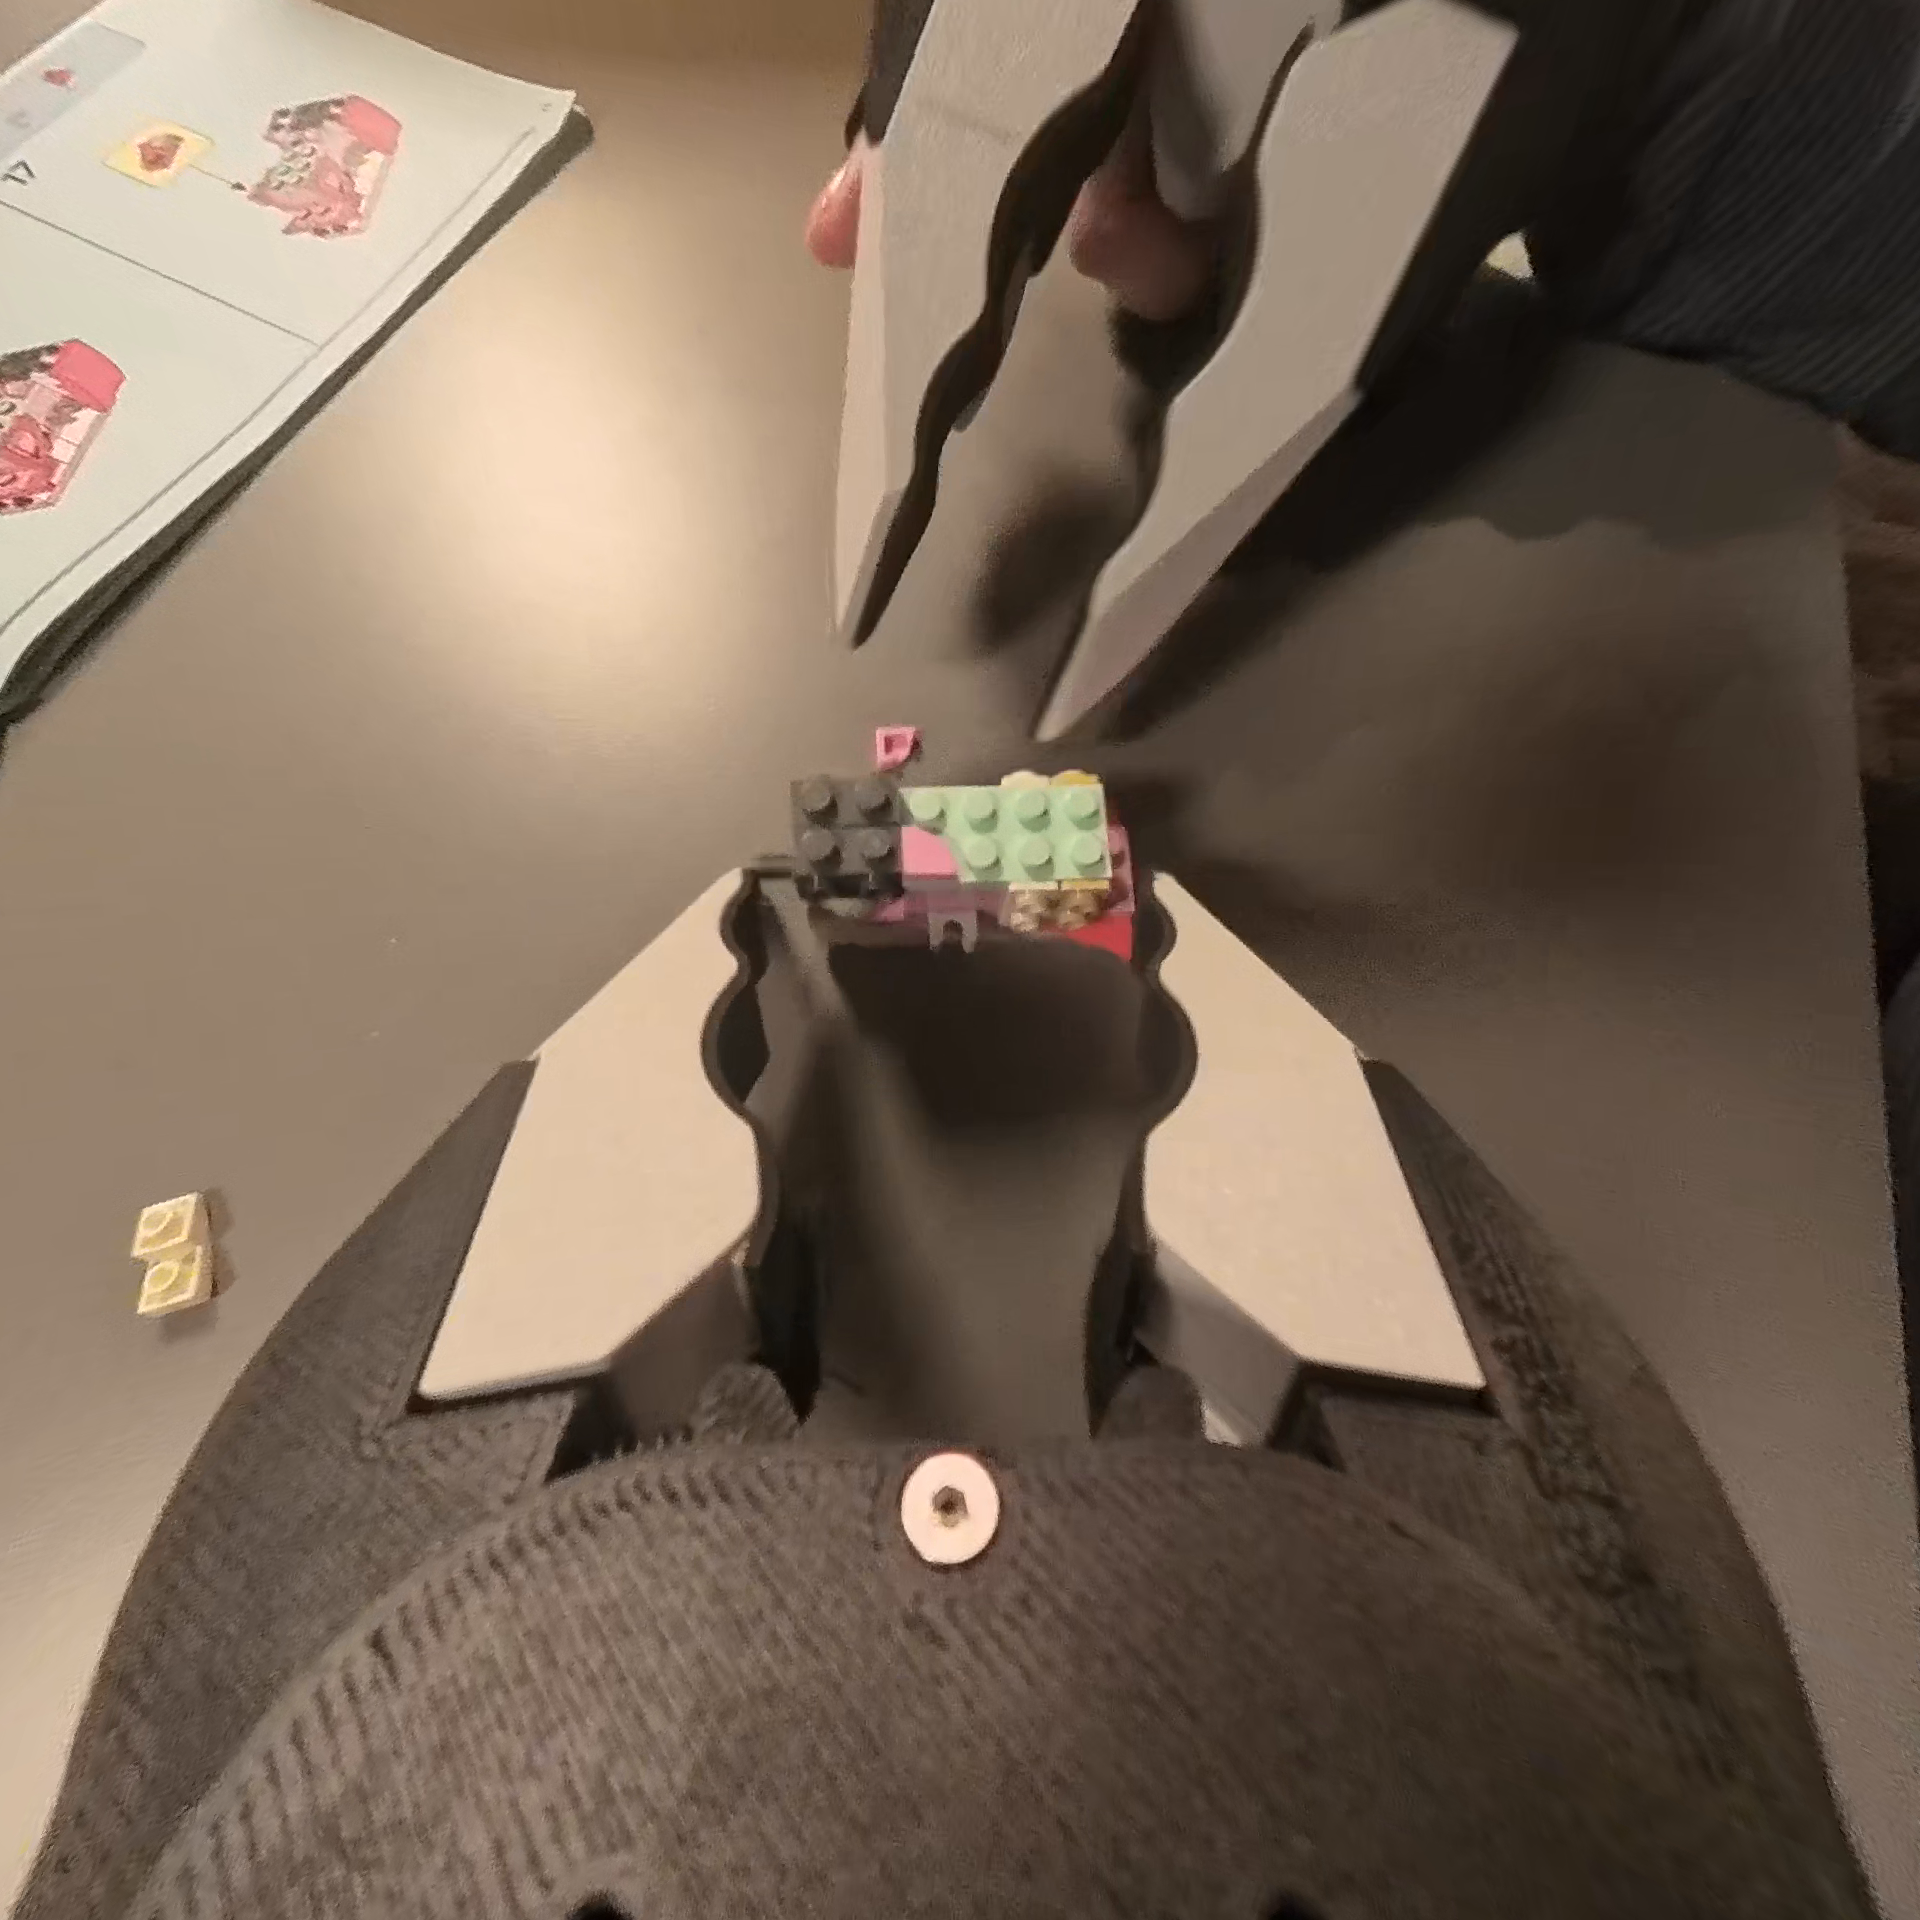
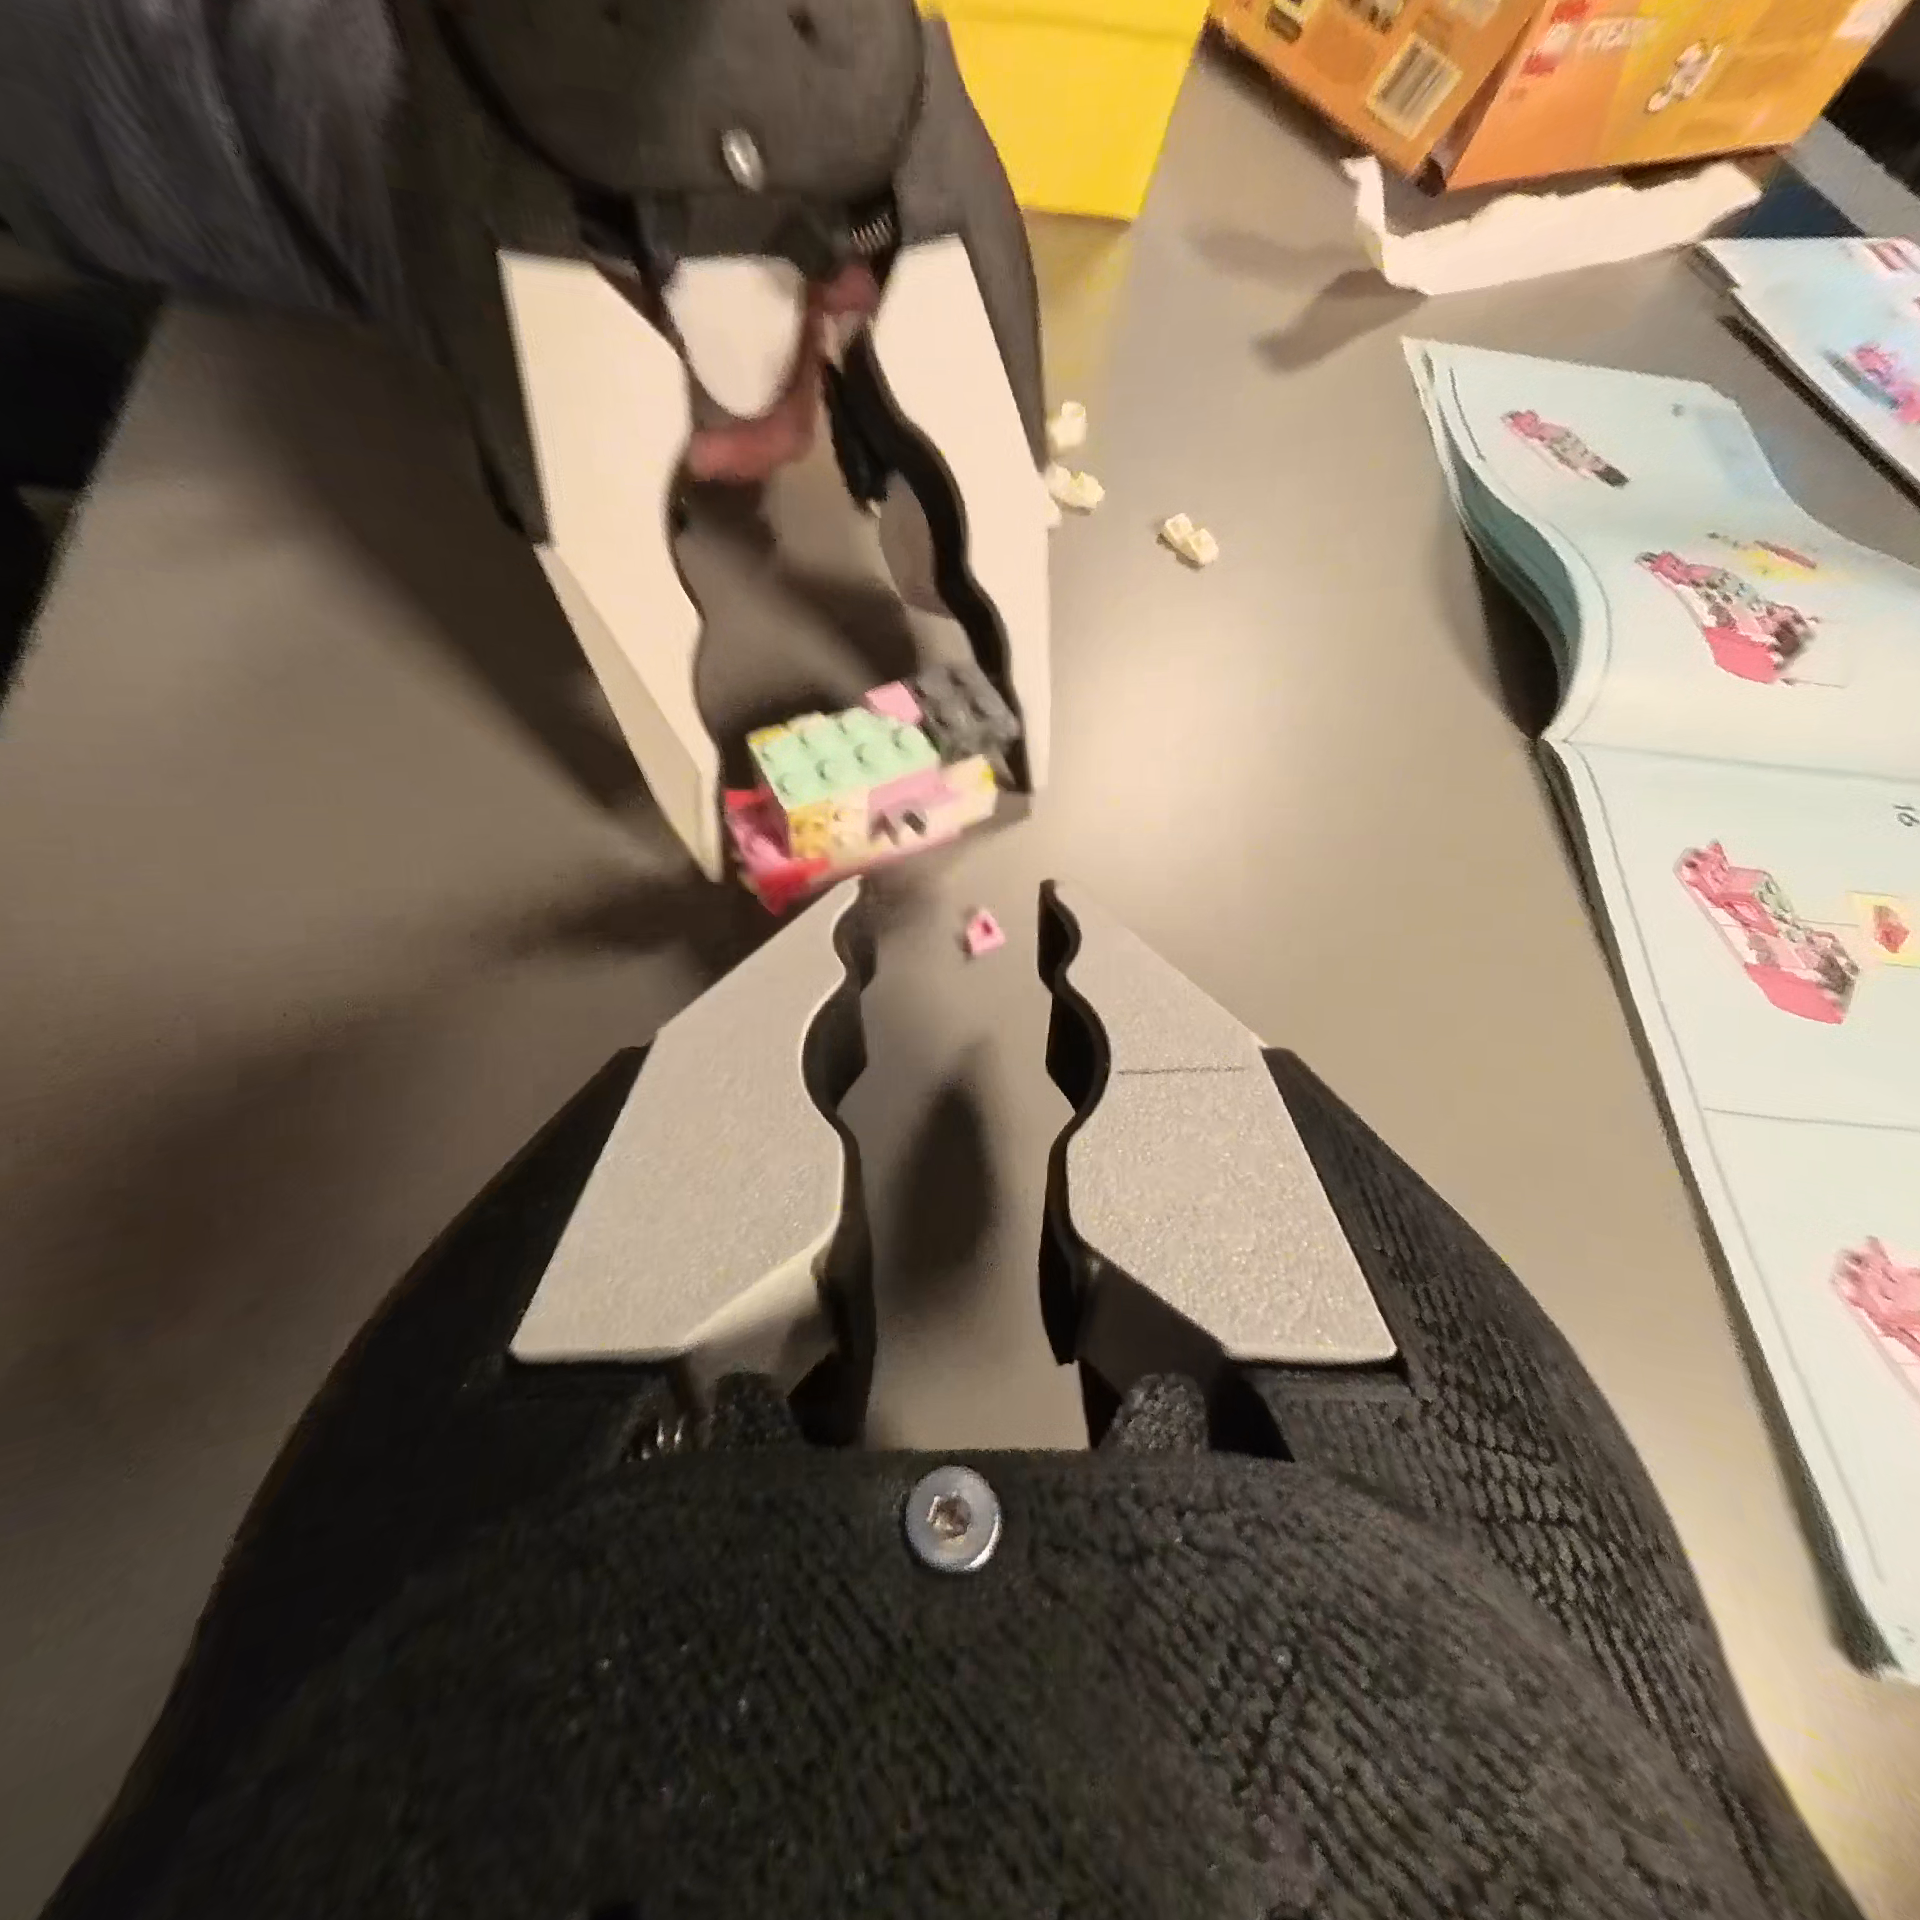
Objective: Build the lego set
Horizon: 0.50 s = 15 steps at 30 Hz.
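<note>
Gripping a brick model [image 1: 951,852] crosswise with left gripper [image 1: 951,914] fingers.
Hovering right gripper [image 2: 951,904] half-open, empty, straddling pink piece [image 2: 984,932] just beyond on bench [image 2: 1299,727].

A small assembly of plastic studded bricks [image 1: 956,847], with a mint-green plate and a black block on top over pink, yellow and red pieces, is sitting between the fingertips of the left gripper [image 1: 951,904], studs upward; both pads are pressing its ends. A tiny pink brick piece [image 2: 983,932] is lying loose on the grey table [image 2: 1299,727], between the open fingertips of the right gripper [image 2: 951,914], touching neither.
</note>
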Motion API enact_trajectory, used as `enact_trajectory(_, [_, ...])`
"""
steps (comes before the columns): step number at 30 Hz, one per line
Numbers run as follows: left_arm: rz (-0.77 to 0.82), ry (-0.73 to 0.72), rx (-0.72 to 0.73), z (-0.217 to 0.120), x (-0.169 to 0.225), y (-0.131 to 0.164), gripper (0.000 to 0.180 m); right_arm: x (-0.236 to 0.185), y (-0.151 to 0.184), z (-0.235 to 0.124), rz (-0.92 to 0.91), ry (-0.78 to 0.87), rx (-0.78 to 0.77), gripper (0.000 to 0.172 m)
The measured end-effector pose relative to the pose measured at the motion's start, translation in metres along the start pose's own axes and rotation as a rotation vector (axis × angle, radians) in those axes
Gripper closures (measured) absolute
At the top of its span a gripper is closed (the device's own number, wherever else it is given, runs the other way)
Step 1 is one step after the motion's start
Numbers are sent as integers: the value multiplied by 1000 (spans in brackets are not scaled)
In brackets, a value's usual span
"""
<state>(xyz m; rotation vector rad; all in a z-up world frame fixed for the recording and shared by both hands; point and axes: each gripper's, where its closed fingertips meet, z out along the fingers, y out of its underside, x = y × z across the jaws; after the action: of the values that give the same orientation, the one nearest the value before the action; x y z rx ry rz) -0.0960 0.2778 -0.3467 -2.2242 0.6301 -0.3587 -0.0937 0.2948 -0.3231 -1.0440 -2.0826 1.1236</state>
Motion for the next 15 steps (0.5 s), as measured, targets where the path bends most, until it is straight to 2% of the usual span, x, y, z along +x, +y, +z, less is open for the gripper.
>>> enact_trajectory(3, [0,19,5,-2,-2,1,113,-12,-15,-1,95,-107,88,131])
enact_trajectory(6, [22,30,39,-4,-1,-4,107,-14,-23,1,103,-117,122,131])
enact_trajectory(7, [33,30,53,-5,0,-6,106,-13,-25,2,99,-105,136,137])
enact_trajectory(10, [60,21,72,-4,0,-10,109,6,-32,5,142,1,176,168])
enact_trajectory(15, [39,14,87,-5,-4,-12,115,15,-29,17,190,5,119,172])
